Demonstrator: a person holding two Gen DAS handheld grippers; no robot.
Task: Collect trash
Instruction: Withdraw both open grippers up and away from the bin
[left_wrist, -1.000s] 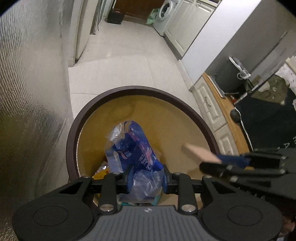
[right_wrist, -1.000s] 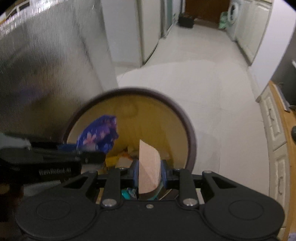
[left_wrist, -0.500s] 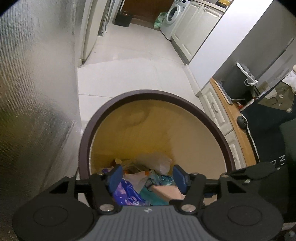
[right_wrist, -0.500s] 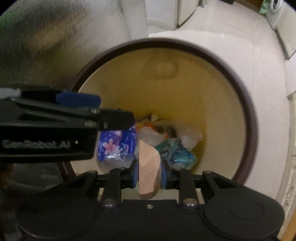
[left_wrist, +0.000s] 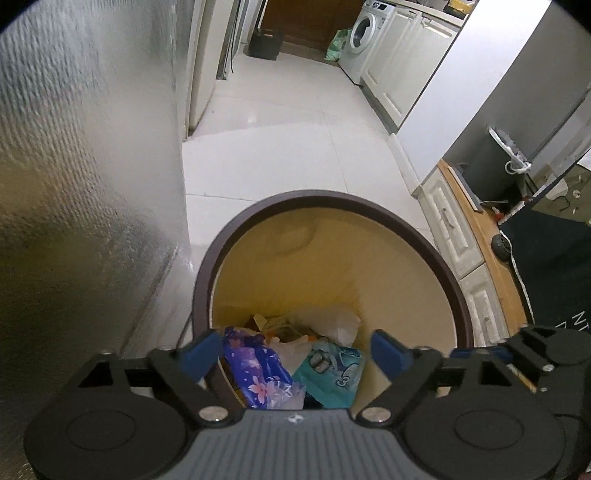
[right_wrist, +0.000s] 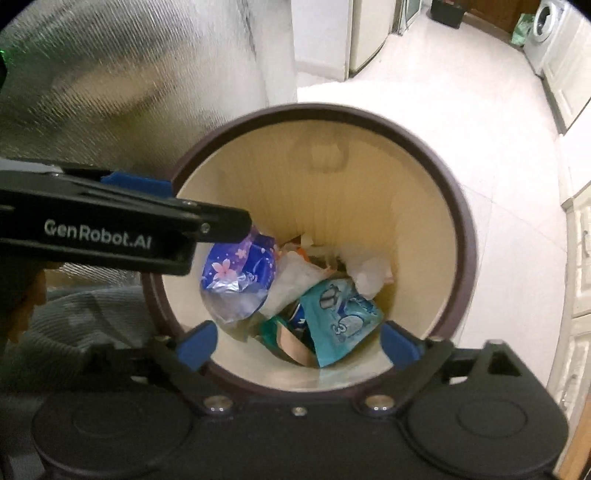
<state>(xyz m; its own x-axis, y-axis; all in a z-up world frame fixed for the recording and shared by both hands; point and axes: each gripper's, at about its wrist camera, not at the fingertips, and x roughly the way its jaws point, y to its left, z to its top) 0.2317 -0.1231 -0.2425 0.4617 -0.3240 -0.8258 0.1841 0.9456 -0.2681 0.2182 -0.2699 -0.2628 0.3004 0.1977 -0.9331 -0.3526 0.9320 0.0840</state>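
Home kitchen, probably: washing machine (left_wrist: 364, 27), cabinets (left_wrist: 397, 70).

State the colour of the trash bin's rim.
Dark brown; the trash bin's rim shows best in the right wrist view.

Both views down into bin (right_wrist: 466, 236)
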